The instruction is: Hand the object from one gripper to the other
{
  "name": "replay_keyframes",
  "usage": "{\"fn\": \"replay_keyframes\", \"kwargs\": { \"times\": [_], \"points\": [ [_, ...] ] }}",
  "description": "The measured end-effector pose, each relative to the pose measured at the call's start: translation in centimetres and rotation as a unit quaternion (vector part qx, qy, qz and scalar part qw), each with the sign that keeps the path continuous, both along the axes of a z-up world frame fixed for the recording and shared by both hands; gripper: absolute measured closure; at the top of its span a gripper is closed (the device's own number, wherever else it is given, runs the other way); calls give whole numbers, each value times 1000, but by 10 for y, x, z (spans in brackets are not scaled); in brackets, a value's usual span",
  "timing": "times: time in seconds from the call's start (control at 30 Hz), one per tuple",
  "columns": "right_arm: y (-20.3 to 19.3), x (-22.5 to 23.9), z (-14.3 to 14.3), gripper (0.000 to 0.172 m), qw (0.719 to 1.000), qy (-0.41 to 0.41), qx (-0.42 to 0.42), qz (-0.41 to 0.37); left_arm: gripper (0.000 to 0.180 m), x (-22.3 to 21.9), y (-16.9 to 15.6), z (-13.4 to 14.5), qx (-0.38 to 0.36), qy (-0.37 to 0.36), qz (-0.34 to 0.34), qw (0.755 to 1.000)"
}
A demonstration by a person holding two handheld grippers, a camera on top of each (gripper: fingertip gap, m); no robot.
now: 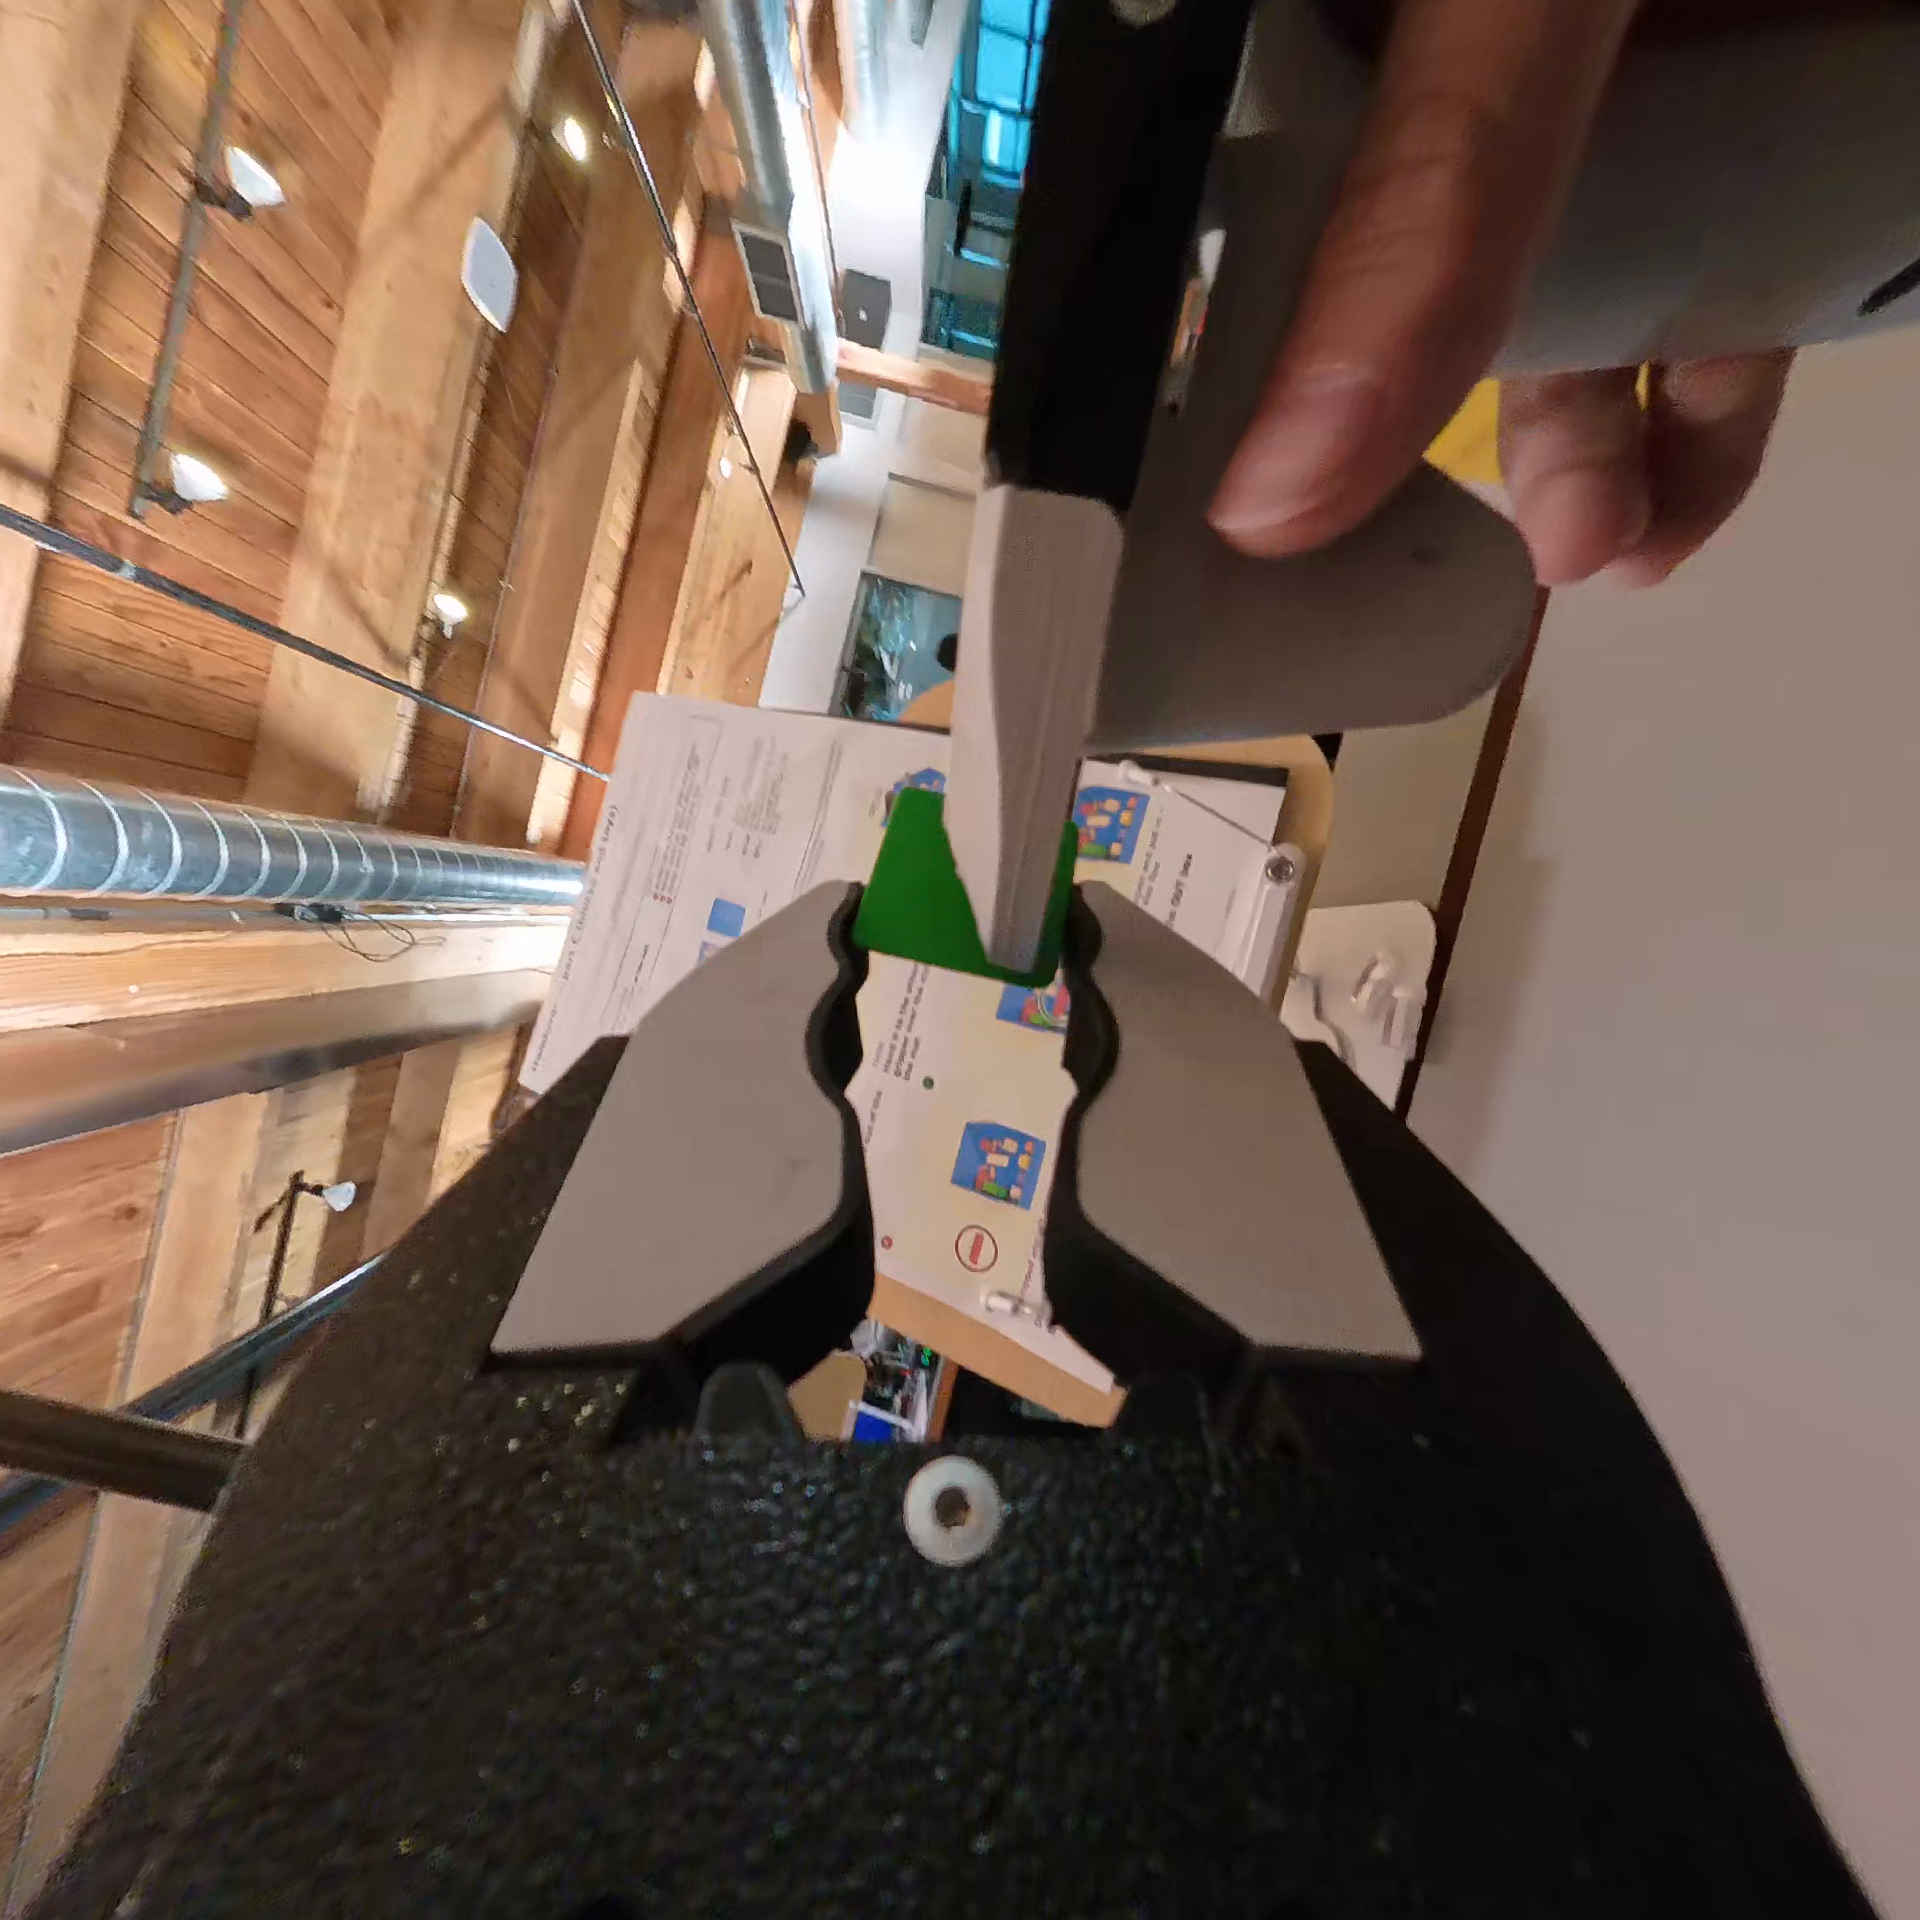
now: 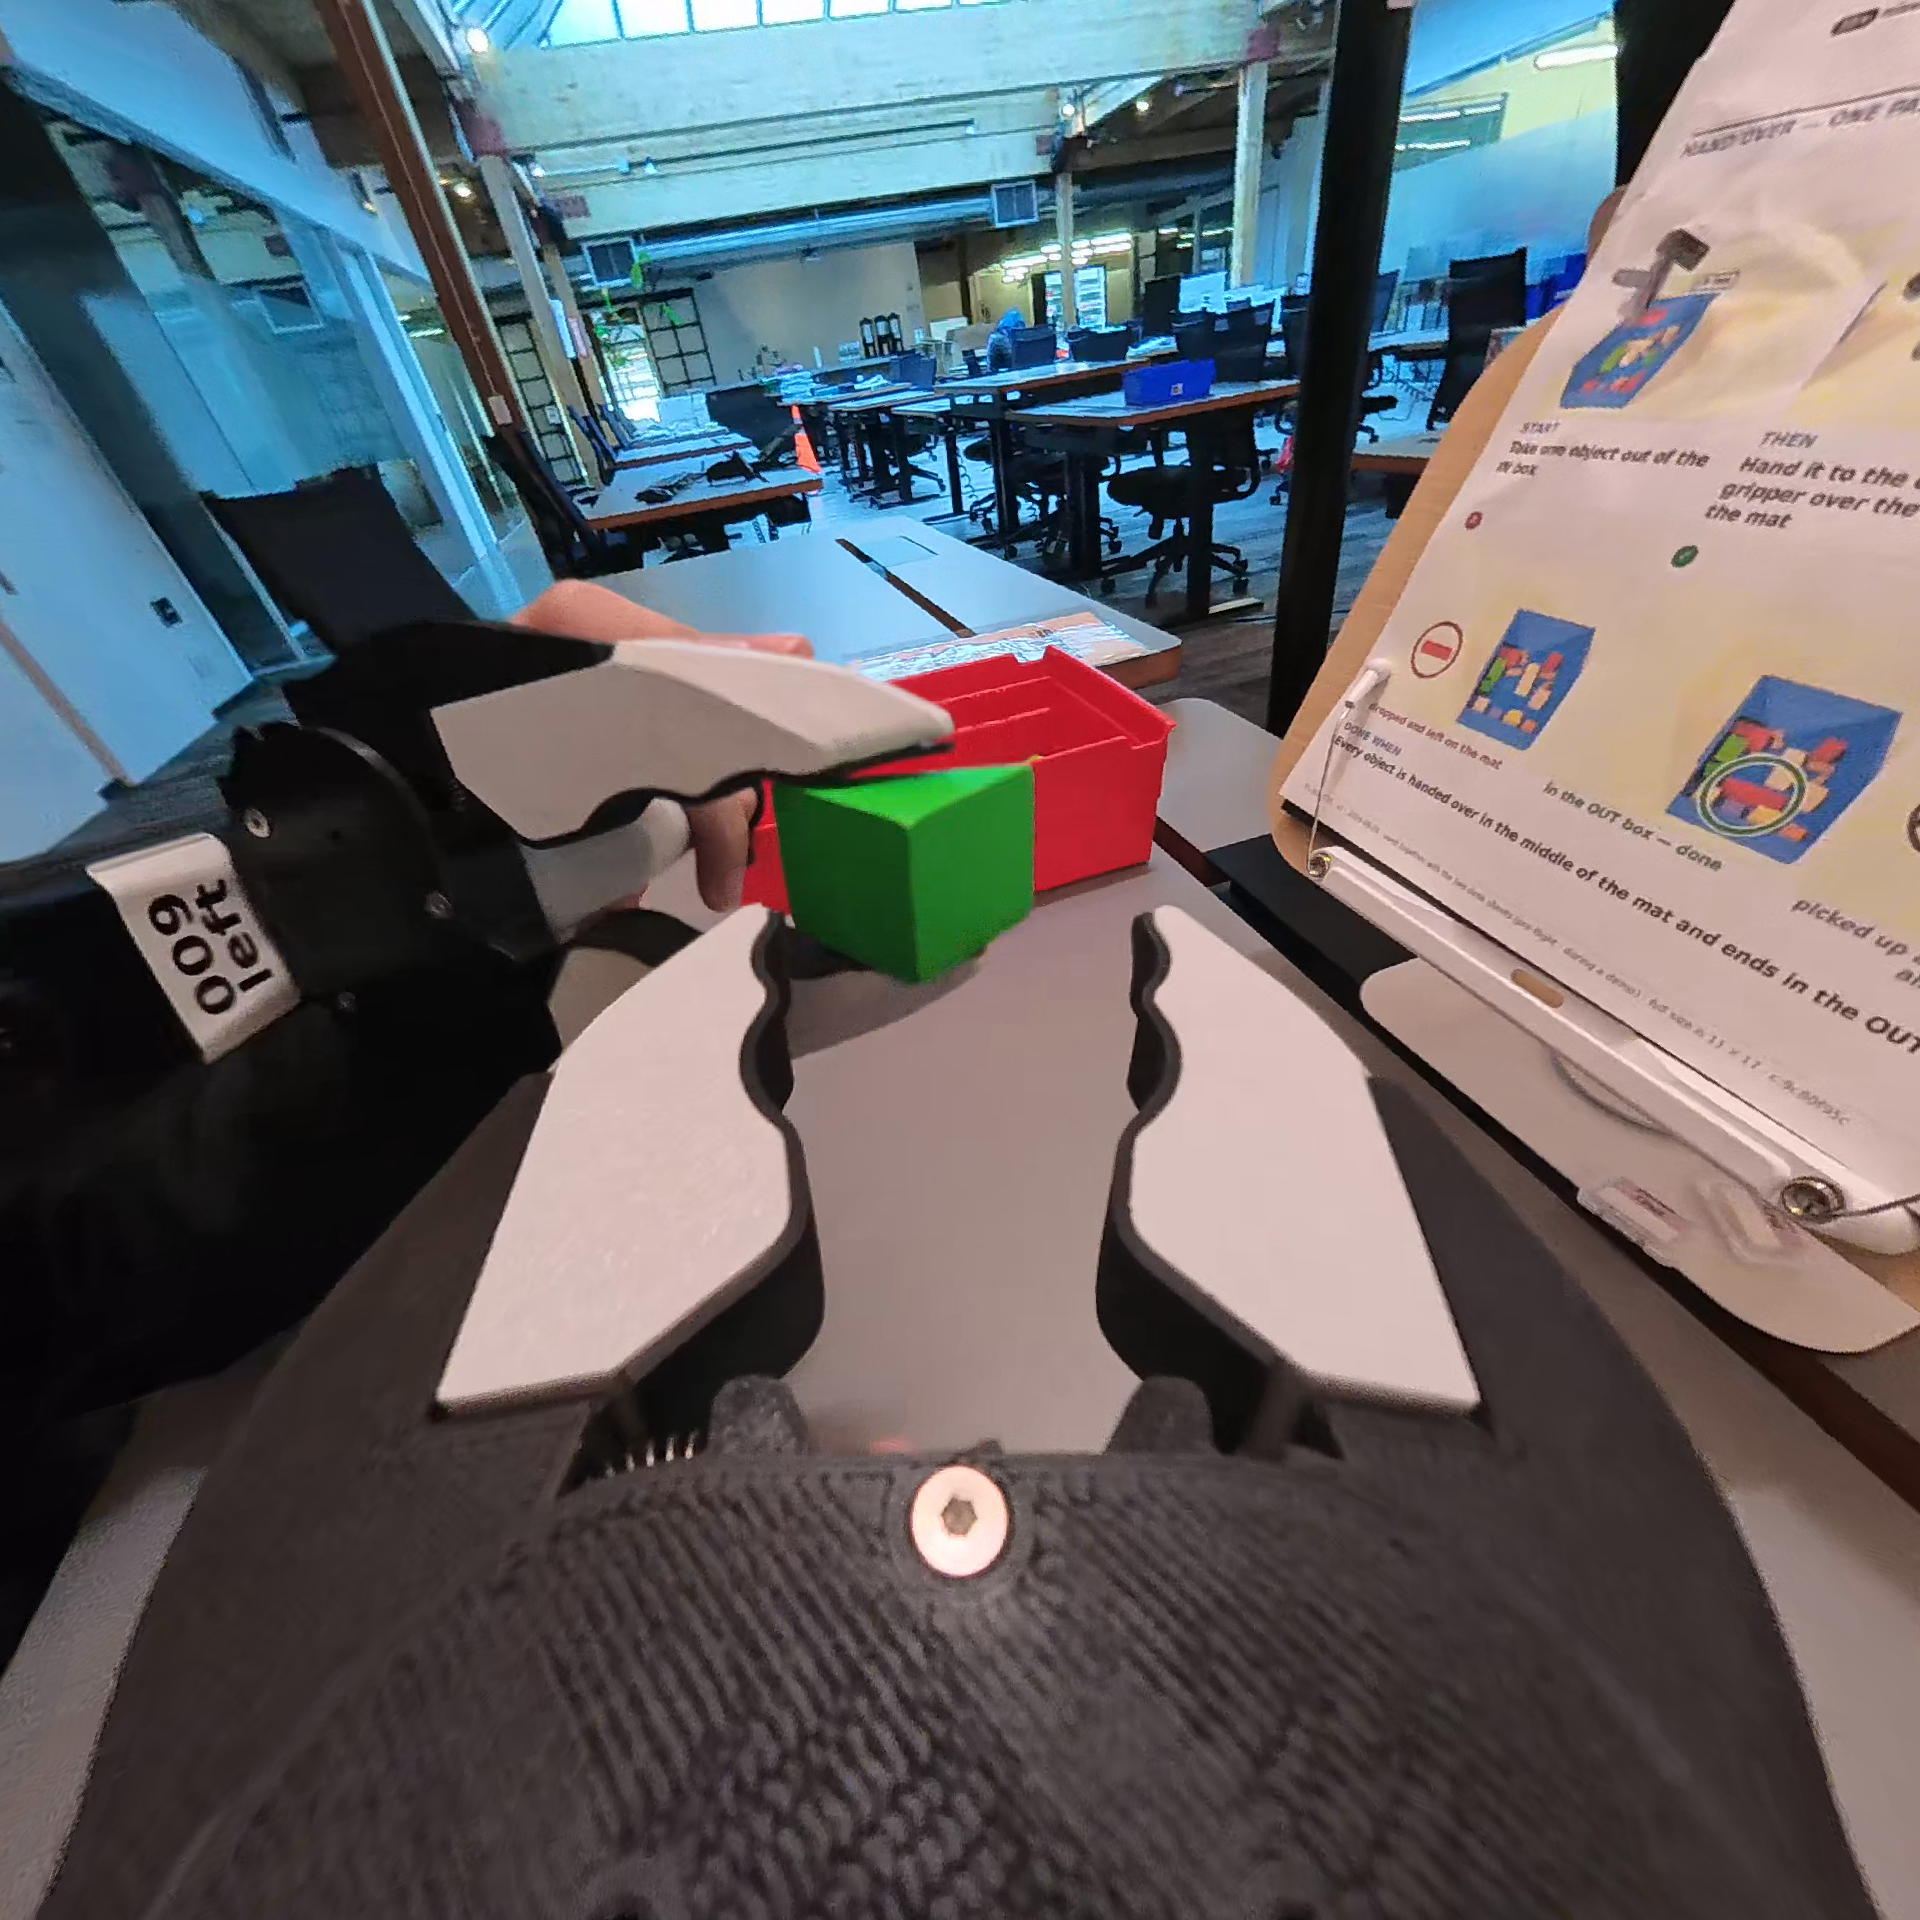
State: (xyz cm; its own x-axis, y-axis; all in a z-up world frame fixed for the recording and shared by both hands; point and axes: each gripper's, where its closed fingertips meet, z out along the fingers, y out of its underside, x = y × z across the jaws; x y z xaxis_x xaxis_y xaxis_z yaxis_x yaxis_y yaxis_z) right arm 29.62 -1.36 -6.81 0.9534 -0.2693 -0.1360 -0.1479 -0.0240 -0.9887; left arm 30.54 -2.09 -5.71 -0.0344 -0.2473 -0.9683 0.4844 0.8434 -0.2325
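The gray desk [image 2: 966, 1143] holds a red box [image 2: 1091, 769] and a paper stand [image 2: 1621, 644]. In the air above the desk, the left tool [image 1: 961, 925] pinches the green block [image 2: 904, 862] between its 2 fingers. The right tool [image 2: 956, 997] is spread wide, with the block just past its tips. If the left tool lets go too soon, the block could drop.

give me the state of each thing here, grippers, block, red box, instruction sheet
left gripper: shut on the green block
green block: held off the table
right gripper: open, holding nothing
red box: open-topped, resting on the table
instruction sheet: propped up on a stand
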Motion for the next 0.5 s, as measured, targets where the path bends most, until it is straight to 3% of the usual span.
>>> {"fn": "replay_keyframes", "kwargs": {
  "times": [0.03, 0.5],
  "points": [
    [-1, -1, 0, 110, 1000, -2, -2, 5, 145, -1, -3, -1, -1, -8, -6, 1000],
    [3, -9, 6, 124, 999, -38, 14, 33, 145, -2, -2, -6, -3, -29, -25, 999]
  ]
}}
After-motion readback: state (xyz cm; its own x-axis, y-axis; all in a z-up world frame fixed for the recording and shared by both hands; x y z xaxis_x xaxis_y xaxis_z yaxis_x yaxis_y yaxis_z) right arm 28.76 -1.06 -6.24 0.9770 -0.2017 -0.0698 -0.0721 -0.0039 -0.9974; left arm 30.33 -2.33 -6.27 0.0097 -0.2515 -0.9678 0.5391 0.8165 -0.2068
